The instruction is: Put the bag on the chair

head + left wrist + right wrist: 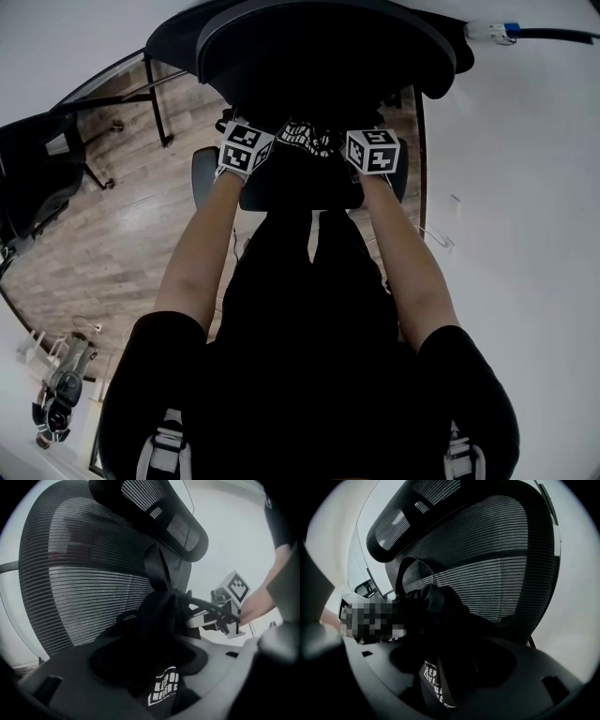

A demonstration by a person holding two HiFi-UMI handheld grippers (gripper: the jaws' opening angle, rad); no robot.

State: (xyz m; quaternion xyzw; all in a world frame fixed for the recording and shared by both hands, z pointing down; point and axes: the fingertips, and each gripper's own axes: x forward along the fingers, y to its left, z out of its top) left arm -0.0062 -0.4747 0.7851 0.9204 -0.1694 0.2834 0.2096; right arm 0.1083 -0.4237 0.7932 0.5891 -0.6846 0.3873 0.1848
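Wooden floor (122,225) lies under the scene, with a white wall at the right side, and a person in black clothes stands close in front of a black office chair (319,56). This chair has a mesh back (93,573) and a curved headrest (159,513) above it. The bag (305,139) is black fabric with white print, and it hangs between the two grippers, just in front of the mesh back and over the seat; whether it touches the seat cannot be told. The left gripper (251,141) has its fingers closed on the bag's fabric, which fills the space between them in the left gripper view. The right gripper (367,145) has its fingers also closed on the bag, at the other side of its bunched top.
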